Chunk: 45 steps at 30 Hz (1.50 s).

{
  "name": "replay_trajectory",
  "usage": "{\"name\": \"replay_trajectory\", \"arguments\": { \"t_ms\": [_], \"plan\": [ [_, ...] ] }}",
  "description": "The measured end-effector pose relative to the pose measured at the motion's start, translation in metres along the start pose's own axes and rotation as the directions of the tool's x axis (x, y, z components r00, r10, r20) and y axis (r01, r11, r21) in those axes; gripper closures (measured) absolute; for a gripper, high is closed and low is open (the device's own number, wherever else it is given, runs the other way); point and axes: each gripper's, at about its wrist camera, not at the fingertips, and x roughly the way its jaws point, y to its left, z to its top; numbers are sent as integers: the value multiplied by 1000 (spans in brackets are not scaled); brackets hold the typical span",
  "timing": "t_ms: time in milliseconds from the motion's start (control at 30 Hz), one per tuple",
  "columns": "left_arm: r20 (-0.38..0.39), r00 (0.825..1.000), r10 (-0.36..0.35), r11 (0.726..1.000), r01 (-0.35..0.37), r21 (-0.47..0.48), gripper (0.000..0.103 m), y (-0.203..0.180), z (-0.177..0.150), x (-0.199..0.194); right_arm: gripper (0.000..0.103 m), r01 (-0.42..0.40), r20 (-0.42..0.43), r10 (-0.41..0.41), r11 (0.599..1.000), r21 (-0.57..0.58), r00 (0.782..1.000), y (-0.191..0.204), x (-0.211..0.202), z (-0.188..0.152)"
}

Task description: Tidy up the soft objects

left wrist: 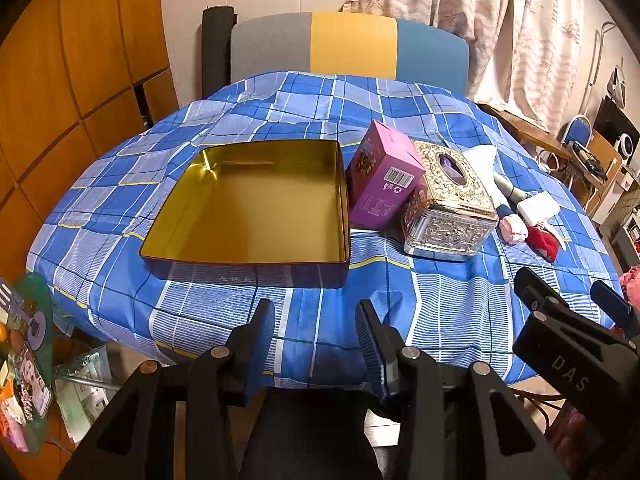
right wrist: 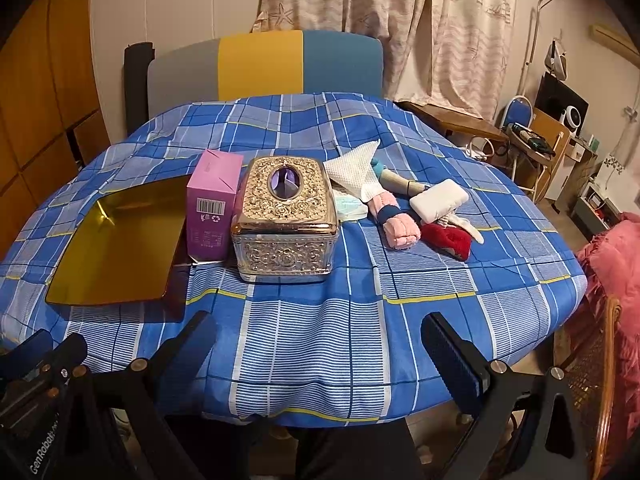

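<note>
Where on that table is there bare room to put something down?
The near strip of blue checked cloth before the ornate tissue box, and the far cloth by the chair. The gold tin is empty. Crowded: soft things right of the box.

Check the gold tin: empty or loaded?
Empty. The gold tin shows bare floor in both views; the pink rolled cloth lies outside on the tablecloth.

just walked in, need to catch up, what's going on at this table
Nothing is being handled yet. The left gripper and right gripper both hang open and empty over the near edge of the blue checked tablecloth. The gold tin sits empty beside a purple carton and an ornate tissue box. The soft things, a pink rolled towel, white sponge and red cloth, lie in a pile to the right.
</note>
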Motion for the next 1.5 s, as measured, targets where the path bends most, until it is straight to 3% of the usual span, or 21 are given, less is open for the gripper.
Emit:
{"name": "replay_trajectory", "arguments": {
  "t_ms": [500,633,733,767,833,900,967,1033,1100,1200,1233,1333,1500],
  "plan": [
    [-25,1000,4,1000,-4,-12,61,3,-1,9,0,-1,-19,1,1000,23,1000,-6,3,1],
    [-73,995,-69,997,67,-29,61,5,-4,19,0,-71,-2,72,995,75,997,-20,2,6],
    [-103,968,-231,971,222,-93,61,10,-10,32,0,-145,16,144,986,82,989,-36,6,8],
    [-110,949,-295,952,281,-122,61,12,-14,38,0,-147,-15,148,987,73,989,-41,12,9],
    [-138,929,-344,934,324,-148,61,11,-17,47,0,-147,-67,153,986,84,986,-57,28,7],
    [-175,923,-344,936,323,-138,61,5,-22,57,0,-162,-68,174,976,147,982,-76,38,3],
    [-201,923,-328,944,310,-115,61,-1,-26,64,0,-134,-16,139,972,193,990,-106,44,-2],
    [-211,904,-373,927,355,-118,60,-6,-32,70,0,-79,4,79,981,175,997,-130,57,-3],
    [-232,878,-419,908,399,-130,55,-11,-35,78,0,-105,-86,123,976,192,989,-155,83,-3],
    [-291,873,-392,918,391,-64,48,-28,-37,87,0,-70,-266,149,956,284,952,-196,128,-19],
    [-313,869,-382,920,391,-39,48,-35,-39,90,0,-51,-274,140,950,309,952,-212,138,-25],
    [-349,854,-385,913,408,-9,48,-49,-44,96,0,21,-275,57,962,273,960,-234,151,-24],
    [-394,831,-392,900,434,21,50,-73,-45,97,0,-1,-178,48,966,258,983,-258,184,9]
  ]
}}
